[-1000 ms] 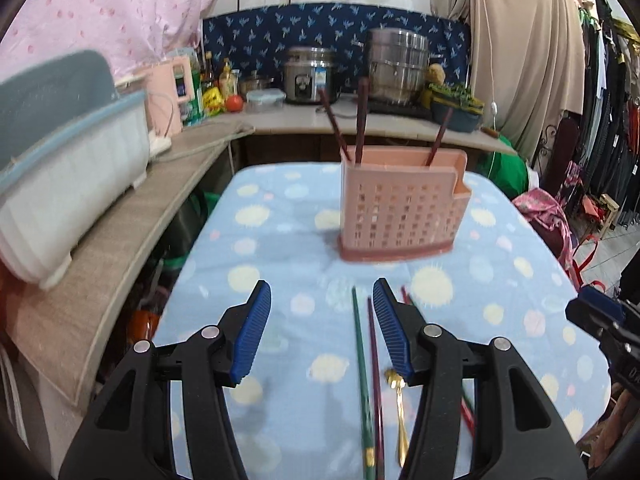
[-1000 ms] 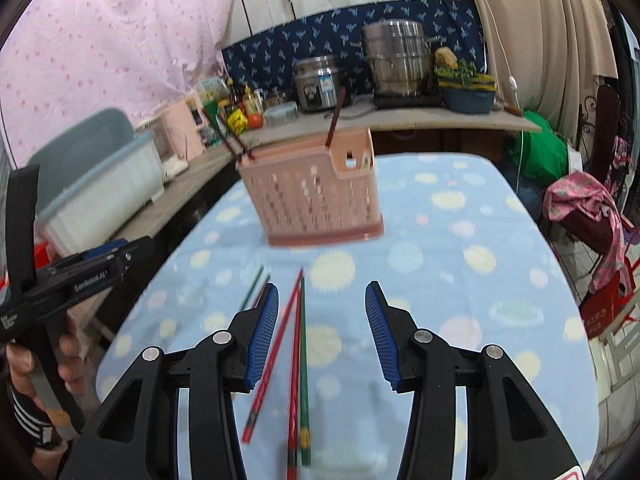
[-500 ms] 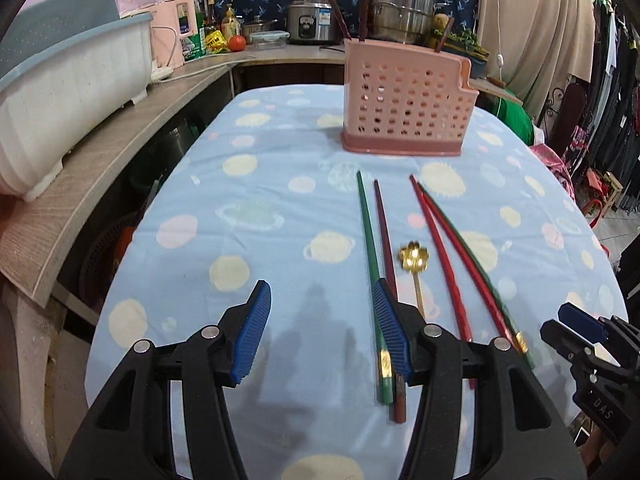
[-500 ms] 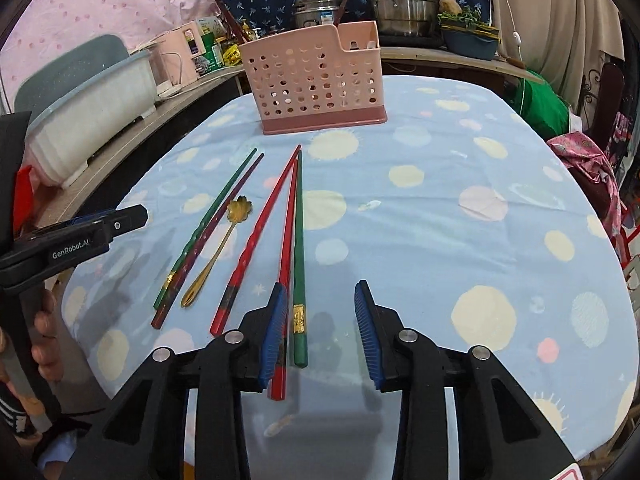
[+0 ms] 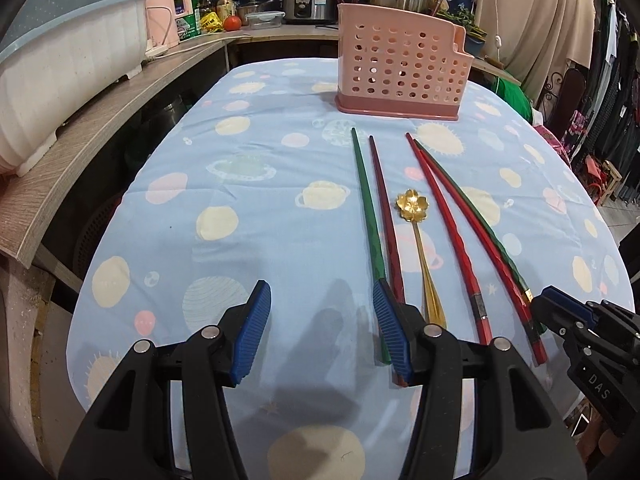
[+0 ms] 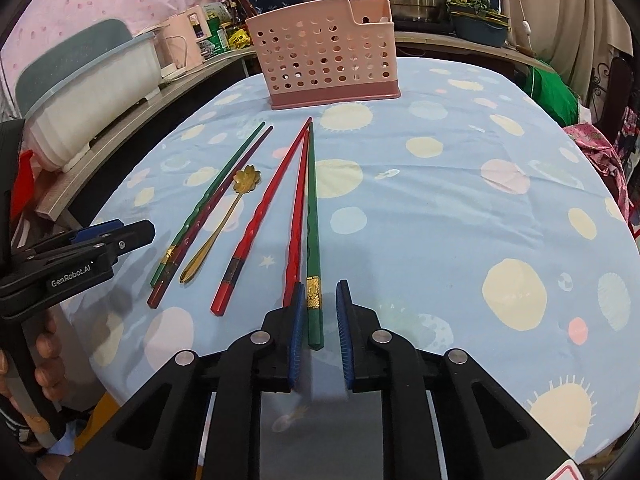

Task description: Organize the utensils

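On the tabletop, under its blue cloth printed with pale planets, five chopsticks and a spoon are lying in a loose fan, tips pointing toward 12 o'clock, where the pink perforated caddy is standing upright with a few dark utensil handles poking out of its top. Seen from the right wrist camera, the right tongs are sitting low at 6 o'clock with their blue pads partly drawn in, bracketing the butt end of the green chopstick with the gold band; a gap is showing on both sides, so the pads are not yet gripping it. Just beside it, toward 9 o'clock, a red chopstick is lying almost touching, its end slipping behind the left pad, and a second red chopstick is angling further out. The gold flower-bowl spoon is resting between that one and a green and maroon pair, which are lying side by side. From the left wrist camera, the left tongs are hovering wide apart and holding nothing, their right pad overlapping the ends of the green and maroon pair at about 3 o'clock of the gap. At 9 o'clock, off the tabletop, a white dish rack is sitting on a wooden counter.
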Demonstrator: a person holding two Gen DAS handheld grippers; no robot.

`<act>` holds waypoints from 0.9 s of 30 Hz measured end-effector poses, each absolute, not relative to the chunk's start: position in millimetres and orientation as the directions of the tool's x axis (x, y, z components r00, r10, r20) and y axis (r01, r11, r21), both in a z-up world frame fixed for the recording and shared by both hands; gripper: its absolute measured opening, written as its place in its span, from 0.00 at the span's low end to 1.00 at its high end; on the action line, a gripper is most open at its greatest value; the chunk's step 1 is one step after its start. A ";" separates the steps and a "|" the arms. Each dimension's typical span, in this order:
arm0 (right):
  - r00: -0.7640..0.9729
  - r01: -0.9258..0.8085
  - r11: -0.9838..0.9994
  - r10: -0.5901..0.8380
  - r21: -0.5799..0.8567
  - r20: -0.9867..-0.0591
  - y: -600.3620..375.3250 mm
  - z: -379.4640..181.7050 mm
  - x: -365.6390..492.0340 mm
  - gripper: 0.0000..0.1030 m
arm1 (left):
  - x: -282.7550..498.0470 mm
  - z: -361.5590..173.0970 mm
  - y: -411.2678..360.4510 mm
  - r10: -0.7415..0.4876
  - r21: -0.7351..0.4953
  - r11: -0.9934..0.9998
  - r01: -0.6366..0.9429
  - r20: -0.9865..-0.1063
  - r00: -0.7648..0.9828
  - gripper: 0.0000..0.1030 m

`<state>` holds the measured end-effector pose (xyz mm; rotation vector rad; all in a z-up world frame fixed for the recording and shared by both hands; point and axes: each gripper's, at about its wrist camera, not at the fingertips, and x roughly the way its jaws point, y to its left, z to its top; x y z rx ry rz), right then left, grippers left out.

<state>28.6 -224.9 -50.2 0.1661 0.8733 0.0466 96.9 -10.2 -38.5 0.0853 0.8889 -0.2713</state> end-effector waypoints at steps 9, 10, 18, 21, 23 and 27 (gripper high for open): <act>0.642 0.033 0.987 0.099 0.157 -0.760 -224.9 -53.3 28.7 0.09 | 92.2 -43.6 -11.2 -0.210 -0.049 0.959 0.280 -0.786 0.581 0.49; 0.642 0.035 0.987 0.098 0.158 -0.760 -224.7 -53.9 29.1 0.08 | 91.5 -43.9 -11.5 -0.213 -0.050 0.958 0.283 -0.786 0.581 0.49; 0.643 0.037 0.987 0.096 0.156 -0.760 -226.0 -54.6 29.4 0.08 | 88.1 -46.8 -16.3 -0.222 -0.053 0.953 0.297 -0.791 0.571 0.49; 0.643 0.037 0.987 0.096 0.156 -0.760 -225.7 -54.5 29.1 0.08 | 87.8 -47.9 -18.1 -0.224 -0.053 0.952 0.302 -0.792 0.568 0.49; 0.644 0.038 0.987 0.096 0.157 -0.759 -226.4 -54.7 29.5 0.08 | 88.2 -49.7 -18.9 -0.225 -0.054 0.952 0.303 -0.795 0.563 0.49; 0.644 0.039 0.987 0.097 0.159 -0.759 -226.7 -55.1 30.1 0.08 | 88.6 -53.2 -19.3 -0.219 -0.051 0.952 0.301 -0.800 0.559 0.49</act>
